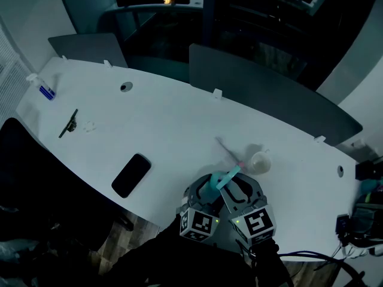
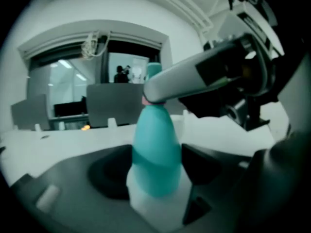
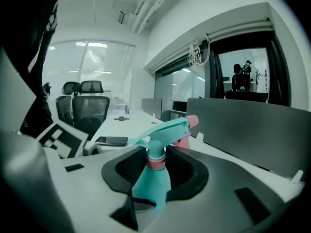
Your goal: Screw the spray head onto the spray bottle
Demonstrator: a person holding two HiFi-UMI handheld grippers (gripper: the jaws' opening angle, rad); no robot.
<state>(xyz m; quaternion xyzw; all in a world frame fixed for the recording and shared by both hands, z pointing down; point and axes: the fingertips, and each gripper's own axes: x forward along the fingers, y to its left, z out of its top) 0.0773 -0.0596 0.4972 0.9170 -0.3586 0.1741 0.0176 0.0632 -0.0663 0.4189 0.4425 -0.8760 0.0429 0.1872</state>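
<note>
- Spray bottle point(image 2: 154, 149) clamped between left gripper point(image 2: 156, 191) jaws, teal body filling the gap.
- Spray head point(image 3: 163, 131) atop its neck, pink collar point(image 3: 156, 162) pinched between right gripper point(image 3: 151, 183) jaws.
</note>
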